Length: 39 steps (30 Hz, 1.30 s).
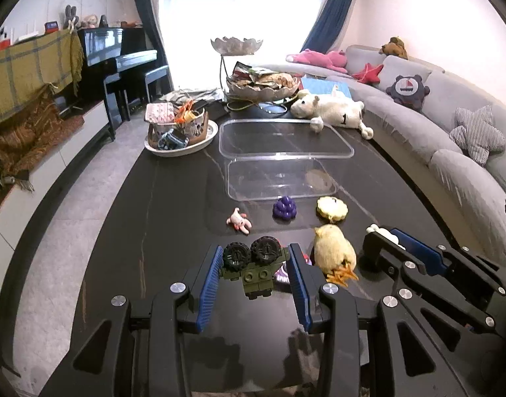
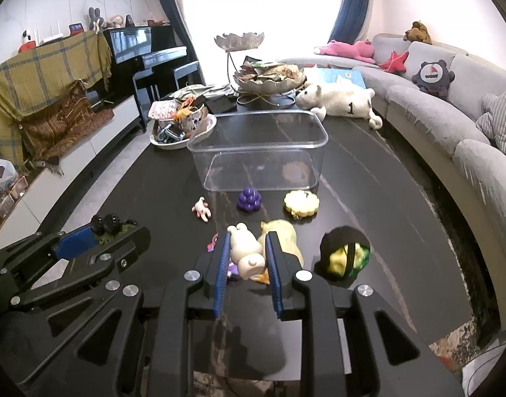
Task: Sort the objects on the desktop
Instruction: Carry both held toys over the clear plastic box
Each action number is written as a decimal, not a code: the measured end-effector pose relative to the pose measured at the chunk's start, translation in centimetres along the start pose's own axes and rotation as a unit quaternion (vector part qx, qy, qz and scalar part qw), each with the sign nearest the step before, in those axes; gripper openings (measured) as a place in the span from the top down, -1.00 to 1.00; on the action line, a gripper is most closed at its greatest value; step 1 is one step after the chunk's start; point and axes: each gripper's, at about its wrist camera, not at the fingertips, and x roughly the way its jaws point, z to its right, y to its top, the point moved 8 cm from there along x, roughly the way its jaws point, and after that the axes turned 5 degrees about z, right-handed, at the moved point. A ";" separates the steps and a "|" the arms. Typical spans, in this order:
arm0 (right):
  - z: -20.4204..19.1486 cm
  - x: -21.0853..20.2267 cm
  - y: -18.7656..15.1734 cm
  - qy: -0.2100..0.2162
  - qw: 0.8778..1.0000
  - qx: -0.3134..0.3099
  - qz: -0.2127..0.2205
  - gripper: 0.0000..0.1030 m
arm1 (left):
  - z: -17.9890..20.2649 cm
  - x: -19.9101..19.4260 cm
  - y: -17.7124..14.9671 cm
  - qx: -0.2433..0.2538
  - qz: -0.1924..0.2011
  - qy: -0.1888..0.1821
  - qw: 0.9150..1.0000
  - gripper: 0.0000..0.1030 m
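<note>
Table (image 1: pixel 173 218): a dark top bearing all the items. Bin (image 2: pixel 258 152): a clear tub standing ahead of both grippers, apparently empty; a brownish patch near its floor cannot be told as inside or beneath. Left gripper (image 1: pixel 257 264): its fingers are pinching a green toy truck (image 1: pixel 253 264), black wheels toward the tips, and seem to be holding it clear of the table. Right gripper (image 2: pixel 248 251): its fingers are pressing on a cream figure (image 2: pixel 246 251), long ears pointing forward.

Chick (image 1: pixel 334 251): lying just right of the left fingers and behind the right ones. Mesh ball (image 2: pixel 347 258): sitting right of the right fingers. Grapes (image 2: pixel 249 199), yellow flower (image 2: pixel 301 202) and pink toy (image 2: pixel 201 210): waiting between the fingertips and the bin.

Progress, judged: sorting is only beginning. Two pieces are being carried, none is binned, and five are remaining loose.
</note>
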 end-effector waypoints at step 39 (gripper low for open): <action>1.8 9.1 13.8 -0.005 0.999 -0.023 0.024 0.62 | 0.1 9.1 13.9 0.004 0.021 -0.002 1.000 0.30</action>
